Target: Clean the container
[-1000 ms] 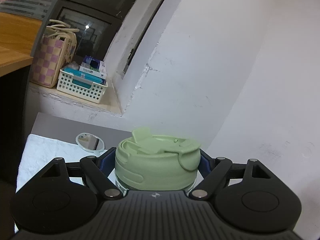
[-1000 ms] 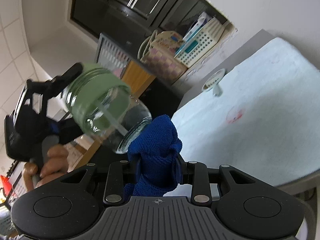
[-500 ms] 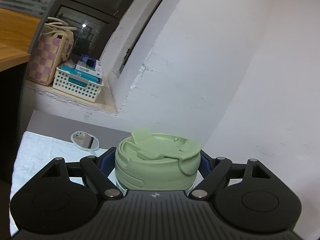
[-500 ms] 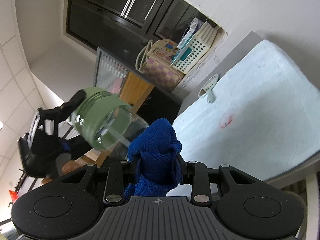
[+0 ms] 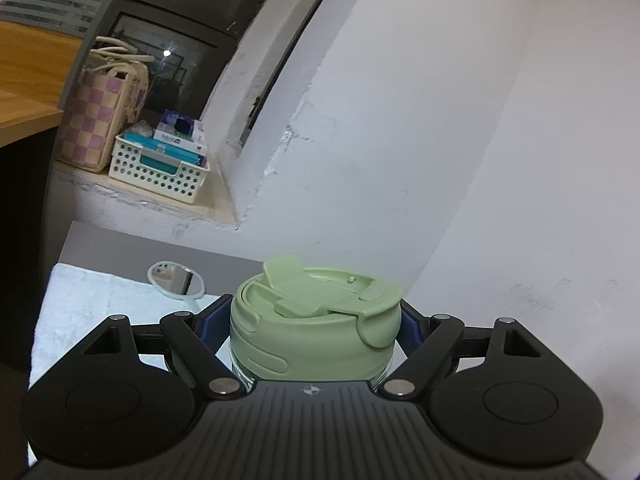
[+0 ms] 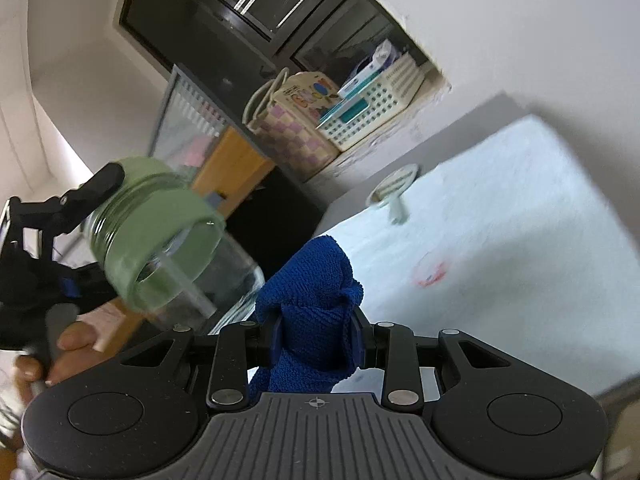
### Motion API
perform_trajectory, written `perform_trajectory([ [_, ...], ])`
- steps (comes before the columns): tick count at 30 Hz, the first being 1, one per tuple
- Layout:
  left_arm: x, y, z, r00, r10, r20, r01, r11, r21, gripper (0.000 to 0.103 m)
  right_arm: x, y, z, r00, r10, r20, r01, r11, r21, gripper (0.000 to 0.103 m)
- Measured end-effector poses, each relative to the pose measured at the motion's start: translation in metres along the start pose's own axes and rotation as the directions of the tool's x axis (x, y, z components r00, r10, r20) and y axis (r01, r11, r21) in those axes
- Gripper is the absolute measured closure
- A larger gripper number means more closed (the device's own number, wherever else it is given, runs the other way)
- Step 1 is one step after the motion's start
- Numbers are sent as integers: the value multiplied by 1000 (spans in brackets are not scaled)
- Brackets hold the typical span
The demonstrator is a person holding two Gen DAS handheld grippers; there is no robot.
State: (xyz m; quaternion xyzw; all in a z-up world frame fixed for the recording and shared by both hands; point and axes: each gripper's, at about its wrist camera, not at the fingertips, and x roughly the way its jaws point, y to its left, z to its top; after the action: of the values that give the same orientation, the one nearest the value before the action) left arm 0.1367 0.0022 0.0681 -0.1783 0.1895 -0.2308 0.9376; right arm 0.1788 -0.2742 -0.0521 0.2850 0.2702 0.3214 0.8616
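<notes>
Container [image 5: 314, 332], glass w/ a green flip lid, sits square between the left gripper [image 5: 316, 320] fingers in the left wrist view; both blue-padded fingers [image 5: 212, 326] press on the lid's sides, clamped tight, lid top facing the cam. Beyond it, a small hand mirror [image 5: 176, 280] lies on the white towel [image 5: 92, 304] covering the worktop, w/ a perforated white basket [image 5: 158, 168] and a checked bag [image 5: 100, 120] on the ledge behind. Right wrist view: right gripper [image 6: 316, 336] fingers are closed on a bunched blue cloth [image 6: 312, 304], which sticks up past the fingertips. Container [image 6: 160, 244] hangs up-left of the cloth, tilted, glass base pointing toward the cloth and just beside it; can't tell if they touch. Left gripper [image 6: 92, 200] grips it at the lid end, the person's hand [image 6: 60, 344] below on the handle. Towel [image 6: 520, 240] w/ a red mark spreads to the right, mirror [image 6: 394, 184] near its far edge.
</notes>
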Motion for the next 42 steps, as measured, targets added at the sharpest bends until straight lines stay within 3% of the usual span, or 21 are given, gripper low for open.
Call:
perform_trajectory([
  [10,7,14,-15,996,90,-15,-89,995,53,17,7,7,41,982,-190,-10,184,963,-197,67],
  [17,19,15,-33,988,150,-33,-144,981,133,17,24,8,63,947,-320,-18,298,901,-315,66],
  [21,25,11,-43,982,185,-42,-175,967,186,17,43,4,65,917,-398,-30,353,844,-404,66],
  [26,32,11,-52,980,191,-58,-176,965,196,17,60,-3,61,900,-431,-60,362,818,-446,65],
  [32,35,9,-64,978,199,-57,-180,955,234,17,61,1,58,896,-441,-45,371,800,-471,59],
  [36,35,8,-66,979,198,-51,-179,951,254,17,52,6,59,903,-430,-26,369,802,-469,43],
  [42,36,4,-68,979,199,-44,-178,940,290,17,33,22,58,912,-410,2,356,792,-496,32],
])
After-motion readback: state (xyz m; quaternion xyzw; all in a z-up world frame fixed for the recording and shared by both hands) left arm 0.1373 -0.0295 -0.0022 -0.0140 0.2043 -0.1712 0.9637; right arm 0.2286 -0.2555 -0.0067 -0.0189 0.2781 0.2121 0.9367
